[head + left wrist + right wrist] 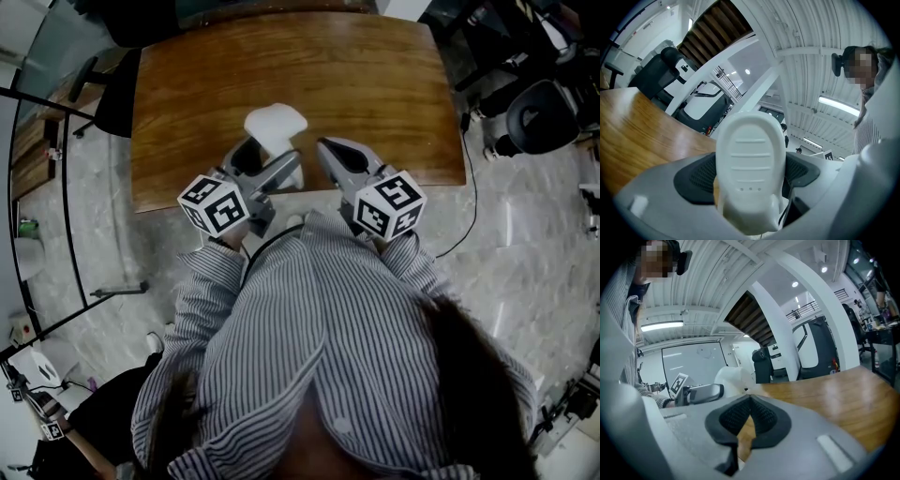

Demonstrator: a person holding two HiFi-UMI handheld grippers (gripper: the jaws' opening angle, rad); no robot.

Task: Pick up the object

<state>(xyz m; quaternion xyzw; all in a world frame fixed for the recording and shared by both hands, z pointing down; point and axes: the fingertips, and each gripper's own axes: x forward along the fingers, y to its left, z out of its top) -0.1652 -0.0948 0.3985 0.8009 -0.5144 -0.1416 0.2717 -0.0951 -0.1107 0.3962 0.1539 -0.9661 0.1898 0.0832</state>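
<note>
— Nearest first: what's on the left?
— The left gripper [270, 161], its fingers pinching the white object [275, 125] (ribbed on the face the left gripper view shows). The object sticks out past them toward the far side.
— And the other?
— The right gripper [330, 153], just beside it on the right, has its fingers pressed together on nothing.
— Beyond them?
— The wooden bench [375, 84]. I cannot tell whether the object touches it. A black chair [539, 112] stands far right.
</note>
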